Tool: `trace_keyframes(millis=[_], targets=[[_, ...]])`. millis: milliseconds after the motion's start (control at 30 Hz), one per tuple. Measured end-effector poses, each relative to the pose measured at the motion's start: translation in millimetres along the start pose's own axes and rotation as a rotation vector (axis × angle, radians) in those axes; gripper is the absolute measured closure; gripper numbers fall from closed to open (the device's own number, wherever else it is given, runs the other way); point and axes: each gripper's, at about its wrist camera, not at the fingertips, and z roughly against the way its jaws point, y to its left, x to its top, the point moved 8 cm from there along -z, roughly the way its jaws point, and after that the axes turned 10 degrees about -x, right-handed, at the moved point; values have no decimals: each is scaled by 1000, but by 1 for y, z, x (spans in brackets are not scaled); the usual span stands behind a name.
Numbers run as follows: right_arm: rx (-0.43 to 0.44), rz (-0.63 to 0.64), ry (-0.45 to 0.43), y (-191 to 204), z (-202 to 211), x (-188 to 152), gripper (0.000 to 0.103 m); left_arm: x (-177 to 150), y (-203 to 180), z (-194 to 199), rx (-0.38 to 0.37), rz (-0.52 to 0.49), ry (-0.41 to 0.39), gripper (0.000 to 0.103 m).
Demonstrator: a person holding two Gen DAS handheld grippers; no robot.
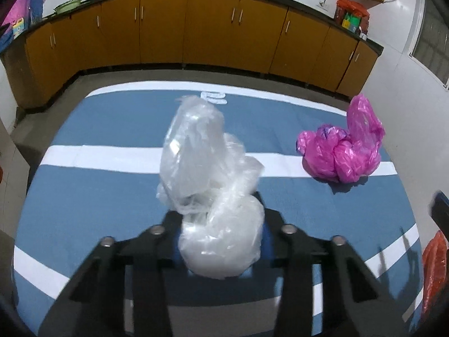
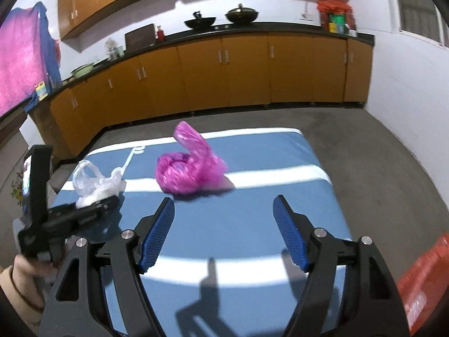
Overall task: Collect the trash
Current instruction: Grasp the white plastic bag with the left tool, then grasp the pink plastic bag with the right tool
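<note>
Left gripper (image 1: 221,241) fingers clamped on clear plastic bag (image 1: 207,168), pads mostly hidden behind it, right gripper (image 2: 224,233) fingers wide apart, empty, pink bag (image 2: 189,168) ahead on blue desk (image 2: 280,196), orange bin (image 2: 423,280) cut off at edge.

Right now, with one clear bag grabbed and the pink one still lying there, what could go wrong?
1. The left gripper pinches only the bunched bottom of the clear plastic bag; thin film may slip out when lifted.
2. The right gripper has open jaws short of the pink bag; closing early could catch only a loose flap, or nothing.
3. Both bags are light and may slide across the blue mat when nudged.
</note>
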Motion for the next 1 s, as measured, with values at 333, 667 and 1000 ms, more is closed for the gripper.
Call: trace_keyframes(millis=[333, 667, 1000], targets=[[20, -20, 15, 37, -57, 30, 30, 4, 25, 37, 29, 3, -73, 77], [36, 36, 118, 53, -89, 15, 63, -7, 46, 62, 92, 2, -85, 77], [39, 80, 107, 22, -20, -10, 91, -15, 10, 84, 45, -33, -85, 77]])
